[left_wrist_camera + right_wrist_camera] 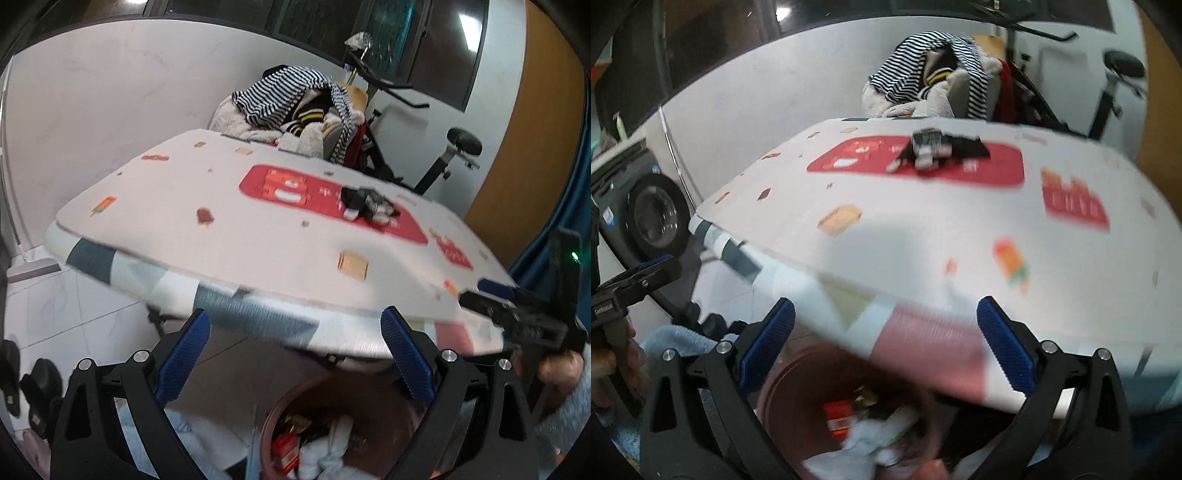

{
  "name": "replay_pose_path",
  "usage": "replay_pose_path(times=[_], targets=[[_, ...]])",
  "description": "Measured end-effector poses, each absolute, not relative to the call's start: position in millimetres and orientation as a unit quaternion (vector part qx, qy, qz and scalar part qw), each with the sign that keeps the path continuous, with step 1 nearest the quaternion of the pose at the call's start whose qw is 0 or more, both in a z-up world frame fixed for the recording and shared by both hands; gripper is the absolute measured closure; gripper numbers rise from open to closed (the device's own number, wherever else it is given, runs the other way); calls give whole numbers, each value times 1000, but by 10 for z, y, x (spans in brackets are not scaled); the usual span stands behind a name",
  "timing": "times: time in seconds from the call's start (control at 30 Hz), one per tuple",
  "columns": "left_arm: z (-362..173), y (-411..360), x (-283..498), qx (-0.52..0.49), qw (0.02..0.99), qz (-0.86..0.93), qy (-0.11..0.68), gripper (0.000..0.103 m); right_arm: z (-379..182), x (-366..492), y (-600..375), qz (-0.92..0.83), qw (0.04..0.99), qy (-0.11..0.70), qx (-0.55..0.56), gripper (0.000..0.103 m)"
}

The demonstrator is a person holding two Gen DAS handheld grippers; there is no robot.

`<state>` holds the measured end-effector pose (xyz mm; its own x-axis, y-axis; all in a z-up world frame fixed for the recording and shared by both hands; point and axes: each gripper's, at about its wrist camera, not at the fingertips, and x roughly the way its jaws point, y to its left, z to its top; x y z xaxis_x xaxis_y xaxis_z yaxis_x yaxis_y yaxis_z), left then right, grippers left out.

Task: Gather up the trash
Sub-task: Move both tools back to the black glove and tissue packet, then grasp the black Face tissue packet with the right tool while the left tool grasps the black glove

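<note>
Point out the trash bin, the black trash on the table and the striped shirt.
trash bin (271,424): left wrist view, on its left rim.
black trash (945,147): right wrist view, on its middle.
striped shirt (280,92): left wrist view, on its striped top.

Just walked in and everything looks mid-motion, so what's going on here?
A person is clearing trash from the table with a gripper in each hand. Both the left gripper and the right gripper are open and empty, held over the bin below the table edge. The bin already holds white wads and a red carton. A dark crumpled wrapper is on the red mat, not yet collected.
</note>
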<state>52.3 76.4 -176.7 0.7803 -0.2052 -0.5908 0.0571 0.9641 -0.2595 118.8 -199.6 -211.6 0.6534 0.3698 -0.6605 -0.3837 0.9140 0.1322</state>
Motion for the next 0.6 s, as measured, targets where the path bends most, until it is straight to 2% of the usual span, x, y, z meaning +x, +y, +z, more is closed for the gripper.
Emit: replay_pose_path(times=[0.13, 0.2, 0.3, 0.37, 0.6], targets=[[-1683, 750, 783, -127, 937, -89, 312, 12, -1916, 1766, -1993, 217, 911, 351, -20, 7], [-1647, 731, 896, -125, 939, -98, 306, 14, -1916, 2178, -1961, 221, 906, 361, -19, 24], [-1611, 705, 1039, -118, 940, -110, 302, 24, -1992, 2679, -1867, 205, 901, 380, -28, 31], [-1599, 706, 1122, -116, 940, -111, 301, 27, -2049, 2954, -1809, 194, 898, 393, -37, 36], [-1590, 689, 1405, -107, 938, -116, 308, 36, -2266, 3598, -1574, 181, 882, 431, -64, 38]])
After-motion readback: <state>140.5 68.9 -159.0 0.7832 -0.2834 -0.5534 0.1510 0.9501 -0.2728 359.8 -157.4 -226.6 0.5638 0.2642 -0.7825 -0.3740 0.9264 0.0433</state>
